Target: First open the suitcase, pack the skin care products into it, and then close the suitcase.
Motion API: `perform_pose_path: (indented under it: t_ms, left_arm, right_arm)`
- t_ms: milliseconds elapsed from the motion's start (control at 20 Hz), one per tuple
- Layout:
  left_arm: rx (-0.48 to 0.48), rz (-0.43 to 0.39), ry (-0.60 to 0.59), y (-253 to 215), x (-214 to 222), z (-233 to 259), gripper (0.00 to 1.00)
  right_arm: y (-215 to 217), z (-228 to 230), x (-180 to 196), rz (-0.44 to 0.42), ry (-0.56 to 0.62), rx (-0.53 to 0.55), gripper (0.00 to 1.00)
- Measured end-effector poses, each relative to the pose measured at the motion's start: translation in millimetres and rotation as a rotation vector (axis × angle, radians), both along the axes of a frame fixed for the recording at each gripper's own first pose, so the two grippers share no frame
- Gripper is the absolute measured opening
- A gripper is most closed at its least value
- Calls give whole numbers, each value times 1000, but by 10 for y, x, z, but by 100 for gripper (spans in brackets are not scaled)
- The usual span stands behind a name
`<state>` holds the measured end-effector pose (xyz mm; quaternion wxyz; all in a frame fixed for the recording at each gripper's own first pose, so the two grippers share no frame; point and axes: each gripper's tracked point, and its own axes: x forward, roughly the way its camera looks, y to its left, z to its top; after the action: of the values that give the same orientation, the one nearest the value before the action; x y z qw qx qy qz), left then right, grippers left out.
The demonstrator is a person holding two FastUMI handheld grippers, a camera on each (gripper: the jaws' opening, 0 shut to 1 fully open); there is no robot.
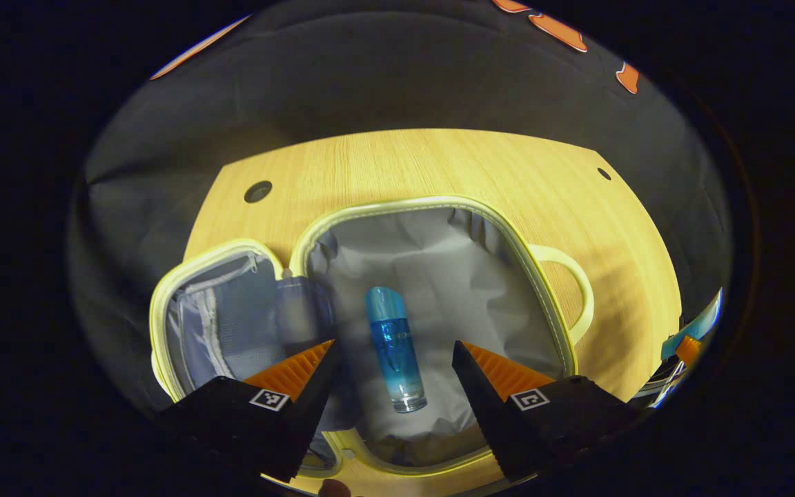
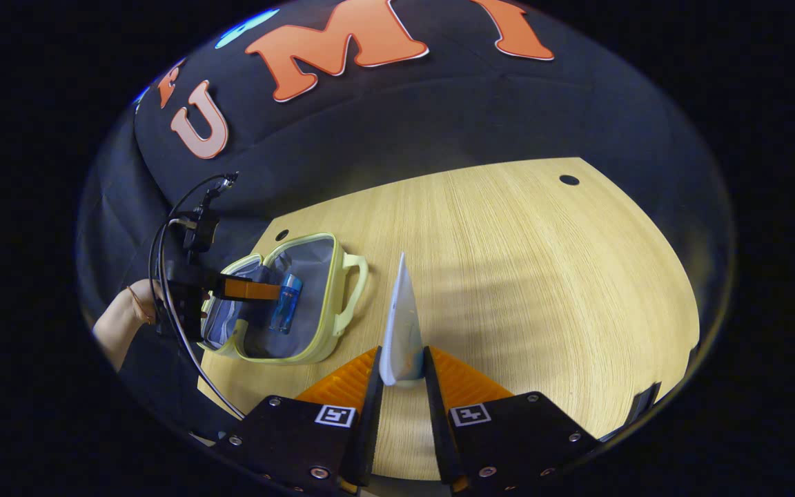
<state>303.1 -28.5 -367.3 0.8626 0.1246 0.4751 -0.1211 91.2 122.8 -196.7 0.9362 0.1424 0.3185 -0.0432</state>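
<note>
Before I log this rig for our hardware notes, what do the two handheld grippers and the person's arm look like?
Each gripper, the left gripper and the right gripper, has two wedge-shaped fingers with ridged inner faces on black bodies, each carrying a square black-and-white marker tag. The right gripper's body shows silver screws. In the right gripper view, black cables loop from the left gripper, and the hand wears a thin bracelet; no sleeve shows.

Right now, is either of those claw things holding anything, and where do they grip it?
The right gripper pinches a white tube by its lower end. The left gripper is open above the blue bottle, holding nothing.
</note>
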Motion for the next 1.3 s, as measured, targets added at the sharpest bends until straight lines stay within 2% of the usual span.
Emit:
perform_pose_path:
  t_ms: [250,350,500,700,850,1000,1100,1150,1200,1300]
  left_arm:
    - [-113,30,-162,43,-100,594,100]
    - [-197,44,-215,105,-189,852,100]
    - [-245,62,-278,398,-361,1160,99]
    - [-222,117,-361,943,-636,1515,98]
    - [-195,176,-417,1360,-744,1631,98]
    - [-189,227,-445,1694,-887,1679,97]
    - [-190,256,-441,1862,-977,1635,98]
    - [-184,264,-438,1925,-1022,1611,97]
    - [-181,268,-437,1983,-1061,1601,97]
    - [-181,276,-430,2044,-1128,1563,97]
  right_arm:
    - [406,448,420,131,-26,14,36]
    - [664,574,605,203,-11,9,36]
    - [1135,592,798,320,90,52,36]
    - [1707,355,1094,436,243,102,36]
    - [1909,-22,1271,447,386,117,36]
    - [1943,-484,1481,399,502,114,36]
    - [1958,-803,1613,373,544,81,36]
    - [1948,-904,1672,359,565,74,33]
    - [1953,-988,1703,347,582,77,36]
    - [1945,-1090,1766,330,603,78,36]
